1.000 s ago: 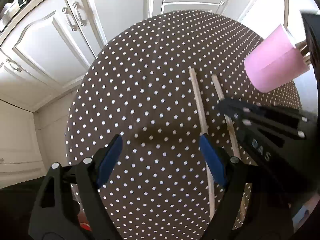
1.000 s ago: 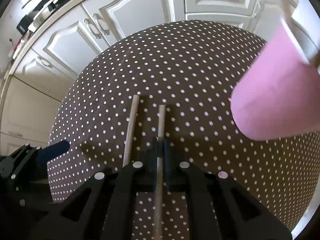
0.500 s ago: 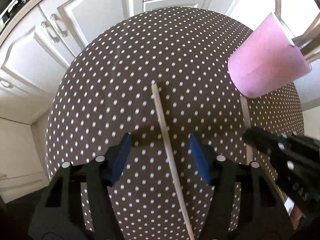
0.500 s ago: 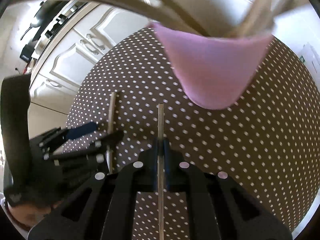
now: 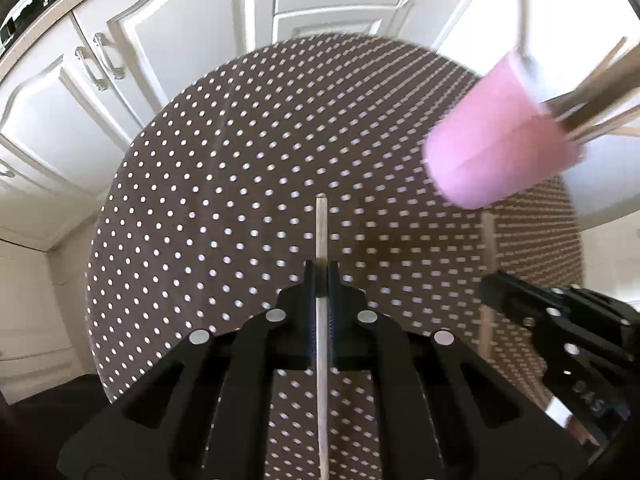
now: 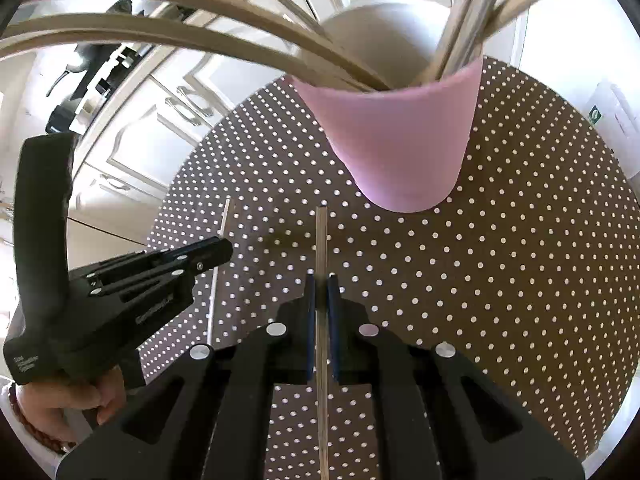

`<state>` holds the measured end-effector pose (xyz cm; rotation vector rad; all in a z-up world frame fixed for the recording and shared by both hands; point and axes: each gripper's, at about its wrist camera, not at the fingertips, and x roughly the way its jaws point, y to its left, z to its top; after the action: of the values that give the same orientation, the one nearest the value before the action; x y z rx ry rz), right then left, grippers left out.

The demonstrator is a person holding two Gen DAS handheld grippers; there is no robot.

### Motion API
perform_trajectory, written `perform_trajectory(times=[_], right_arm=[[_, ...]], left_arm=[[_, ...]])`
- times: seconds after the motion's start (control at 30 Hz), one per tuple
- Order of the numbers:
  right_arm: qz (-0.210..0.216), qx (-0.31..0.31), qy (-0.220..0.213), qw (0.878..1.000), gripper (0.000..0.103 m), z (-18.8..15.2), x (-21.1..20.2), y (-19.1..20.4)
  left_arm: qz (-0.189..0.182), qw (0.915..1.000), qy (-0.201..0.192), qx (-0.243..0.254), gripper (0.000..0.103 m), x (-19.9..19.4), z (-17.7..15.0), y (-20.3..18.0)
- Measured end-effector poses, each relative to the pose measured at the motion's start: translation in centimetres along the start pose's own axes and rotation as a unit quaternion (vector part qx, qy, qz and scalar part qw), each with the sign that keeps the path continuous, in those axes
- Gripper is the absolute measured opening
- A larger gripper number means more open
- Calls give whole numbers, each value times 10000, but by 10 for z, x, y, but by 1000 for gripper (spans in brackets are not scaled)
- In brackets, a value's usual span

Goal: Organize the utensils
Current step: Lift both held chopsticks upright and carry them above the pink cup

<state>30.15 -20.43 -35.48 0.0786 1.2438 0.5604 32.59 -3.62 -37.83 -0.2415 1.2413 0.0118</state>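
Note:
My left gripper (image 5: 321,276) is shut on a thin wooden chopstick (image 5: 320,232) that points forward over the dotted table. My right gripper (image 6: 321,284) is shut on a second wooden chopstick (image 6: 321,236), its tip close below the pink cup (image 6: 396,136). The cup holds several wooden and metal utensils that stick out of its top. In the left wrist view the pink cup (image 5: 492,140) is at the upper right and the right gripper (image 5: 492,284) at the right with its chopstick (image 5: 488,240). In the right wrist view the left gripper (image 6: 226,248) is at the left with its chopstick (image 6: 225,216).
The round table (image 5: 240,160) has a brown cloth with white dots. White kitchen cabinets (image 5: 160,40) stand behind it. The person's hand (image 6: 60,408) holds the left gripper's handle at the lower left of the right wrist view.
My left gripper has closed on the chopstick that lay between its open fingers. My right gripper has moved with its chopstick up to the pink cup.

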Motion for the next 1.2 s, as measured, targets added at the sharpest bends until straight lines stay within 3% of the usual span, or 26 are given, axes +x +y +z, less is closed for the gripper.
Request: perform_trajectory(times=[0.17,0.4,0.7,1.2], right_arm=[[42,-18,-362,9993,4,-2,-27,10],[67,-76,-1205,9927,4,-10,-85,28],[-41,-99,-1948,9808,4,-27,-135,60],[-334,-258,-2697,9620,4,-46,-198,79]], left_arm=[[-151,9989,-442,61,6,-39,-8,-6],[-401,9940,-1010,143,5,-95,-22,-14],[-651,9804,-1786,516,5,-169,-43,-25],[-849,9575,-2495,1172,5,-243,-62,-61]])
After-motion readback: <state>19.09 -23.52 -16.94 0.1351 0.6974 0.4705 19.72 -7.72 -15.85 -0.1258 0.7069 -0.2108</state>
